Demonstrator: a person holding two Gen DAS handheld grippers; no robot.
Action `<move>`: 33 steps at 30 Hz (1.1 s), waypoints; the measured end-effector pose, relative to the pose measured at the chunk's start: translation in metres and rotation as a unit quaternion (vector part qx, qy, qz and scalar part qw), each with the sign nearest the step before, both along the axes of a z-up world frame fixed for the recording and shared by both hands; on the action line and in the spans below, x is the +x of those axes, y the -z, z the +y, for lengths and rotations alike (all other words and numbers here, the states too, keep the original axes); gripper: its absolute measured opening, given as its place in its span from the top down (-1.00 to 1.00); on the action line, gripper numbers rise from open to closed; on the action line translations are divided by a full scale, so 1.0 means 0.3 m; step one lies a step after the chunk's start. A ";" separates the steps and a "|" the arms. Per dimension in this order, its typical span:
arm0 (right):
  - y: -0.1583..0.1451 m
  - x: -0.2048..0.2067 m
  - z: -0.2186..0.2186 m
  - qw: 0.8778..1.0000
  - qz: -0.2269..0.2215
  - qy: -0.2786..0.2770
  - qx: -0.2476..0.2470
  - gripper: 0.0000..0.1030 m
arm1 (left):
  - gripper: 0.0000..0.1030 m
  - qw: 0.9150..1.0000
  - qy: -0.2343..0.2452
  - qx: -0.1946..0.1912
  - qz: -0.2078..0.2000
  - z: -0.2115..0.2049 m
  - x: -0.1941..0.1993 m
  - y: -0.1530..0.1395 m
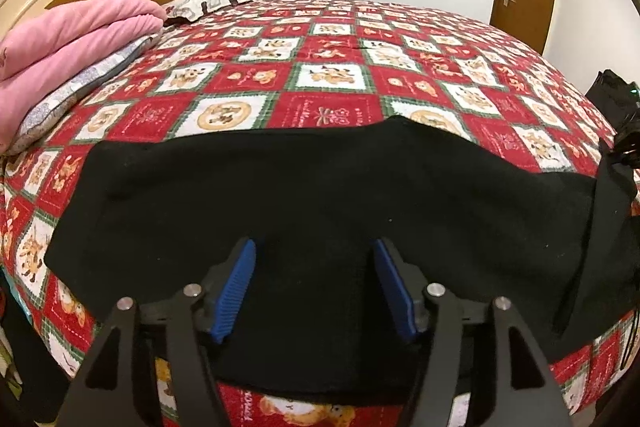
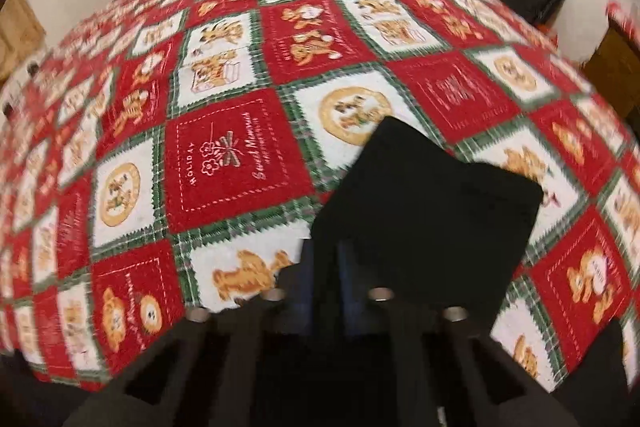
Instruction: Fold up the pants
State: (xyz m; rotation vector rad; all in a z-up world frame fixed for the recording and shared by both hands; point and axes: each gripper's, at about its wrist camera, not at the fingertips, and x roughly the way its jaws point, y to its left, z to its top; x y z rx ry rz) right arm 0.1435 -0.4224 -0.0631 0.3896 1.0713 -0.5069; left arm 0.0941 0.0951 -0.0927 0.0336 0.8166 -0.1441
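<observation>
Your black pants (image 1: pixel 320 195) lay spread flat across the near part of the red, white and green checked bedspread (image 1: pixel 328 67), long side running left to right. At the right end a corner of their cloth (image 2: pixel 424 203) stood lifted off it.

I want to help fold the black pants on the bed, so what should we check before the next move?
1. Left gripper open over the pants, blue pads apart, nothing pinched: ok.
2. Right gripper shut on a pants end: ok, black cloth runs up from its jaws.
3. Pants lying flat in the left wrist view: ok in the middle; the right-hand end is bunched, not ok.
4. Bedspread beyond the pants free for folding: ok.
5. Pink blanket apart from the pants: ok.
6. Held end lined up with the rest: cannot tell, the right wrist view is blurred.
</observation>
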 end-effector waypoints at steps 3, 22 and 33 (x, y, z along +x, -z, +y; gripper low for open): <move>-0.072 -0.109 -0.025 0.996 -0.072 0.008 0.049 0.90 | -0.27 1.000 0.003 0.000 0.001 0.003 0.000 -0.002; -0.039 -1.113 -0.152 0.913 -0.302 0.126 0.244 0.89 | -0.42 0.999 0.049 0.005 0.020 0.007 0.040 -0.008; -0.350 -1.198 -0.105 0.949 -0.280 0.142 -0.008 0.86 | -0.42 0.997 0.081 0.006 -0.003 -0.125 -0.034 -0.132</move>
